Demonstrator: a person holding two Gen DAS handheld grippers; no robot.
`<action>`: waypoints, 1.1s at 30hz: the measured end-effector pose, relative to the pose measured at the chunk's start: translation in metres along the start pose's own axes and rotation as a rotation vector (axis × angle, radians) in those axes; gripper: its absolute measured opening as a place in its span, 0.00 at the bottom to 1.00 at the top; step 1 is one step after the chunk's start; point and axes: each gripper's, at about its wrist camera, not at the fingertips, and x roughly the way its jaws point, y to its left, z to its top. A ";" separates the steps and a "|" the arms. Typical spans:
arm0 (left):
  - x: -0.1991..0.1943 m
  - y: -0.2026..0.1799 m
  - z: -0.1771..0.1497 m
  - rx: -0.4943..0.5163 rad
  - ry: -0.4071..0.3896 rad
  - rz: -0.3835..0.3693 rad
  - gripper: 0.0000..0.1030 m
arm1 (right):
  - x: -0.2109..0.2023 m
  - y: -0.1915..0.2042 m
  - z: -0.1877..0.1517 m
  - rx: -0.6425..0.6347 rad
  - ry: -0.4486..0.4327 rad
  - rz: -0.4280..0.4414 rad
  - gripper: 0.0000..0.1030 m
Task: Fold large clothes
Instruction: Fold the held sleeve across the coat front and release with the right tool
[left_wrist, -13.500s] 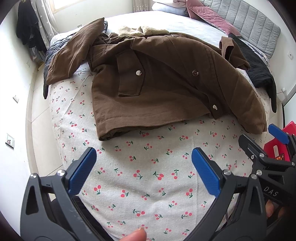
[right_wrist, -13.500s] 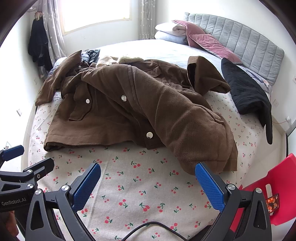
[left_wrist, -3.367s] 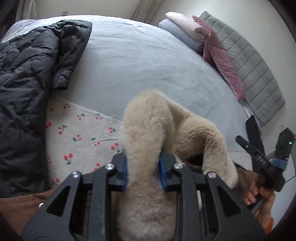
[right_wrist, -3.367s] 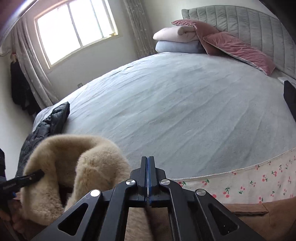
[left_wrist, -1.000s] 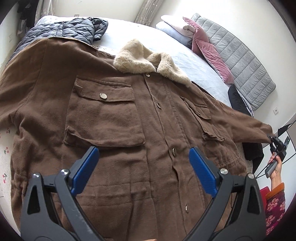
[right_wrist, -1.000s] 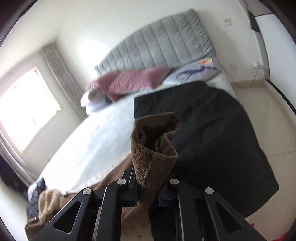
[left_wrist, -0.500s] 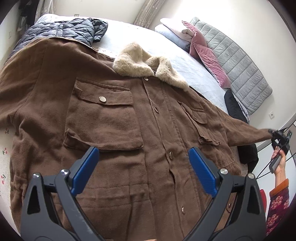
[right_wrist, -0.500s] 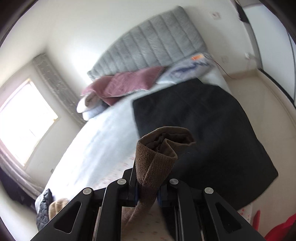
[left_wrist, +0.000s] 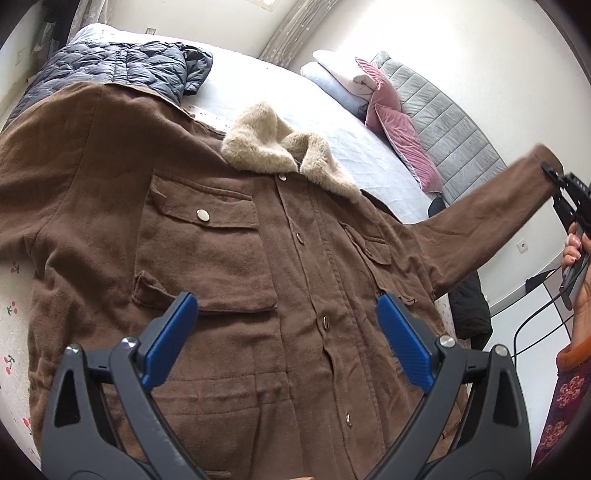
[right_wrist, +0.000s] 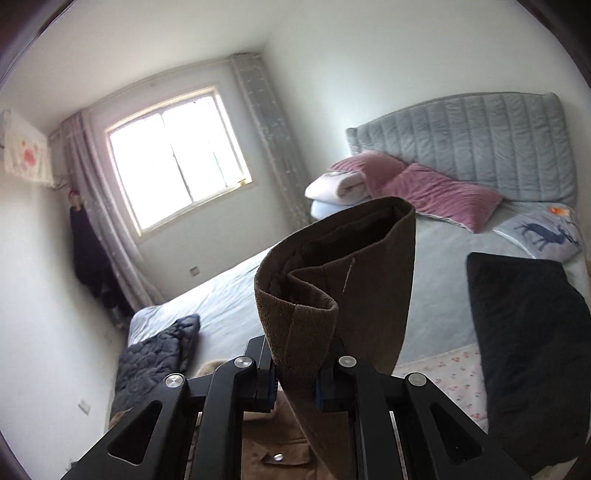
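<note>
A large brown coat (left_wrist: 236, 266) with a beige fur collar (left_wrist: 273, 151) lies spread front-up on the bed, buttoned. My left gripper (left_wrist: 284, 332) is open and empty, hovering over the coat's lower front. My right gripper (right_wrist: 295, 384) is shut on the cuff of the coat's right sleeve (right_wrist: 332, 280) and holds it lifted off the bed; in the left wrist view that sleeve (left_wrist: 491, 225) stretches up to the right gripper (left_wrist: 554, 177) at the far right.
A dark quilted jacket (left_wrist: 122, 66) lies at the bed's far left. A black garment (right_wrist: 532, 347) lies on the right side. Pink pillows (right_wrist: 436, 192) and a grey headboard (right_wrist: 480, 136) are at the head. A window (right_wrist: 173, 158) is beyond.
My right gripper has raised the sleeve cuff higher off the bed and turned toward the window. My left gripper has stayed open over the coat, moving slightly closer.
</note>
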 end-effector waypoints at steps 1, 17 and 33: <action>-0.001 0.001 0.001 -0.002 -0.005 -0.005 0.95 | 0.006 0.016 -0.007 -0.023 0.022 0.024 0.13; -0.011 0.022 0.013 -0.036 -0.014 0.010 0.95 | 0.074 0.091 -0.087 -0.162 0.388 0.299 0.62; 0.168 -0.022 0.071 0.152 0.251 0.257 0.52 | 0.128 -0.159 -0.129 0.157 0.468 -0.001 0.69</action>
